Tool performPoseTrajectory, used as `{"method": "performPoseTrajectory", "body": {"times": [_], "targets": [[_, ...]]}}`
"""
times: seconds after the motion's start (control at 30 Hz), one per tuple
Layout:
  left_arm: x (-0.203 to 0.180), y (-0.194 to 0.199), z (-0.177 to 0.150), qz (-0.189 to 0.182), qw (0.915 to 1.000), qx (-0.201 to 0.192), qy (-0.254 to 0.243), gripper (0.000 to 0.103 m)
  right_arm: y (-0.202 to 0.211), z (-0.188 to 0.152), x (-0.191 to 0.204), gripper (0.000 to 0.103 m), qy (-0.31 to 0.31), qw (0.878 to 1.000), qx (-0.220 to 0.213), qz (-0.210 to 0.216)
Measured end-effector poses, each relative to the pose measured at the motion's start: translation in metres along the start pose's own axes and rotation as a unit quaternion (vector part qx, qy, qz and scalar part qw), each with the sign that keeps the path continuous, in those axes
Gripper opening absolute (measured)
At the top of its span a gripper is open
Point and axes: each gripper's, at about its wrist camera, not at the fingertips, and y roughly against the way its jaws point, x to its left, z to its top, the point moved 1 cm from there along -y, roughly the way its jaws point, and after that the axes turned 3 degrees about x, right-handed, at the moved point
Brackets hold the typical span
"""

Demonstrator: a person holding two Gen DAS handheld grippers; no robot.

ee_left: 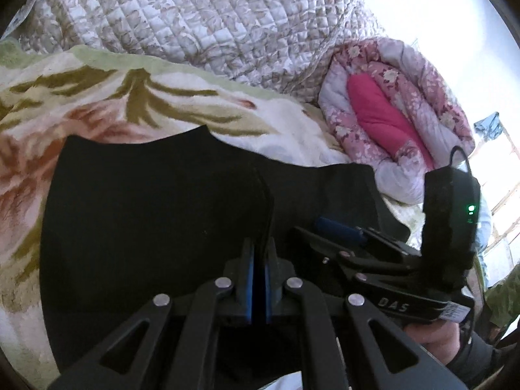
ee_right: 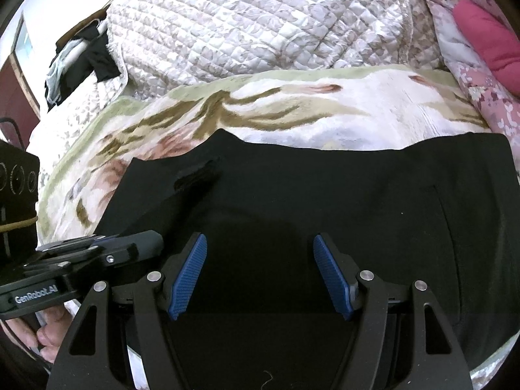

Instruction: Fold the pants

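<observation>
Black pants (ee_left: 146, 211) lie spread on a floral blanket, filling the lower half of both views. My left gripper (ee_left: 259, 247) is shut, and a ridge of the black fabric runs up between its blue pads. It also shows at the left of the right wrist view, as the left gripper (ee_right: 136, 243), held by a hand. My right gripper (ee_right: 260, 243) stands open just above the pants (ee_right: 325, 188) with nothing between its fingers. In the left wrist view the right gripper (ee_left: 328, 230) sits close to the right of the left one.
The floral blanket (ee_left: 97, 104) lies under the pants. Behind it is a quilted cover (ee_right: 260, 26). A rolled pink duvet (ee_left: 390, 110) sits at the right. Dark clothes (ee_right: 84, 58) hang at the back left, and a black box (ee_right: 16, 195) is at the left edge.
</observation>
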Motion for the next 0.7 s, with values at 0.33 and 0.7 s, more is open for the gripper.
{"method": "performPoseTrajectory", "body": {"times": [0.33,0.7], "targets": [[-0.006,-0.004,0.012,-0.049,0.9986,0.003,0.016,0.011,0.006,0.003,-0.016,0.068,-0.046,0.999,-0.011,-0.003],[0.062,0.076,0.016,0.138,0.9832,-0.103,0.061,0.027,0.000,0.001,-0.005,0.058,-0.050,0.996,0.017,0.074]]}}
